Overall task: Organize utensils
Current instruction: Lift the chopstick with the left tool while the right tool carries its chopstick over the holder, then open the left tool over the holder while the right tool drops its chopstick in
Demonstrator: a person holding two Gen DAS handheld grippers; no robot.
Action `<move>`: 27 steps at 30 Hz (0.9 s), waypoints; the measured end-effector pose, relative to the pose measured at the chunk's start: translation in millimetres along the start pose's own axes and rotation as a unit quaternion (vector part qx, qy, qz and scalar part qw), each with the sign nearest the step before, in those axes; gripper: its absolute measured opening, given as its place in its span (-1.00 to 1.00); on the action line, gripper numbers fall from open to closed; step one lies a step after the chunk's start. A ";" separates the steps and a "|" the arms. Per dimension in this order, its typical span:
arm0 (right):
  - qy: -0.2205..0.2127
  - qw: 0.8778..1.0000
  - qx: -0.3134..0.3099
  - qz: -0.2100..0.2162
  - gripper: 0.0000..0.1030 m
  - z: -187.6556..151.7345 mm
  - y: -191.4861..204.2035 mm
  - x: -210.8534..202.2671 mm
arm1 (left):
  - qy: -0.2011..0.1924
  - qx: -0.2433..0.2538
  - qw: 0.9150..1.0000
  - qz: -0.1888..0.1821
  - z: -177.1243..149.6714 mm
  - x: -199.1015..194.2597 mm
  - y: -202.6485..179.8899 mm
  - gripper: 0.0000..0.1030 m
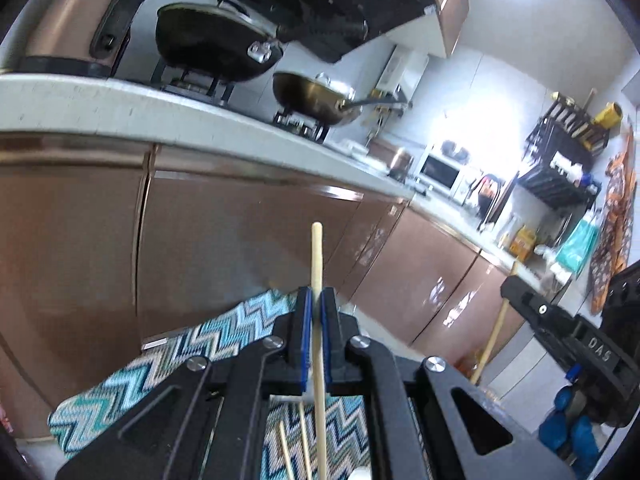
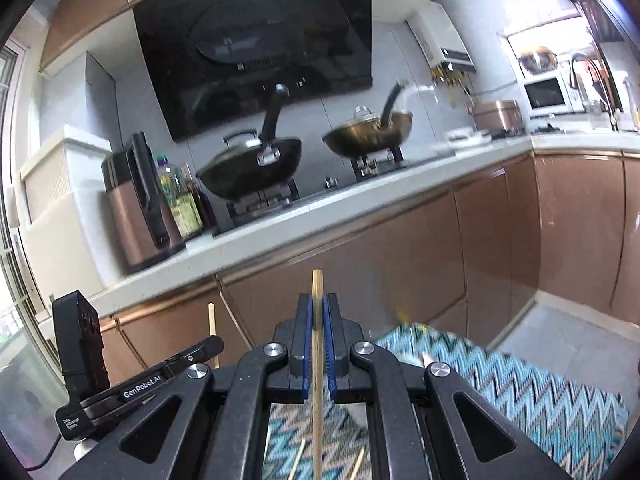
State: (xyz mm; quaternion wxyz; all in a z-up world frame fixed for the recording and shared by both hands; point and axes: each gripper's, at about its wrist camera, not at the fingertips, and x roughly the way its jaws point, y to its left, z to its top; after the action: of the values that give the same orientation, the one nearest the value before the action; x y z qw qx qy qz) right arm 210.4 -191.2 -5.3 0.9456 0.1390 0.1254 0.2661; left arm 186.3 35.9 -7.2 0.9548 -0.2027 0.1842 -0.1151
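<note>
My left gripper [image 1: 316, 294] is shut on a pale wooden chopstick [image 1: 317, 256] that stands upright between the blue pads, its end poking up past the fingertips. My right gripper [image 2: 317, 300] is shut on a second, slightly darker wooden chopstick [image 2: 317, 284], also upright. Each gripper shows in the other's view: the right gripper [image 1: 516, 286] at the right edge with its chopstick [image 1: 494, 332], the left gripper [image 2: 214, 344] at the lower left with its chopstick [image 2: 212, 324]. Several more chopsticks [image 1: 304, 436] lie below on a zigzag-patterned mat [image 2: 540, 396].
A white countertop [image 2: 280, 236] over brown cabinet doors [image 1: 240, 240] fills the view ahead. On the stove stand a black wok [image 2: 250, 168] and a brass-coloured pan [image 2: 370, 132]. A brown appliance [image 2: 136, 216] and bottles [image 2: 176, 196] sit at the left. A dish rack [image 1: 560, 160] and microwave [image 1: 440, 168] are far right.
</note>
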 end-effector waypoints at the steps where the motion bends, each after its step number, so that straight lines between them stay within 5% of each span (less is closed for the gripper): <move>1: -0.006 1.000 -0.001 0.004 -0.89 2.9 0.3 2.7 | -0.010 -0.002 1.000 -0.007 6.6 2.2 -0.2 -0.92; 6: -0.048 0.999 -0.021 0.013 -0.89 16.8 -2.2 25.2 | -0.056 0.006 0.998 -0.018 33.8 21.9 -10.3 -0.92; 13: -0.093 0.995 -0.032 0.003 -0.89 14.5 -18.9 73.1 | -0.124 0.037 0.991 0.020 43.7 70.3 -23.7 -0.92; 27: -0.060 0.997 -0.037 -0.028 -0.87 -51.4 -58.3 143.2 | -0.127 0.069 0.987 0.072 -15.0 158.4 -0.6 -0.92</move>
State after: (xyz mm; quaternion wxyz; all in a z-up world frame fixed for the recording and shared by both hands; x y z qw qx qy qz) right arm 340.2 -151.9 -95.7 0.9629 0.1159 0.0623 0.2356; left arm 323.7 -16.4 -68.1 0.9880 -0.1354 0.0667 -0.0319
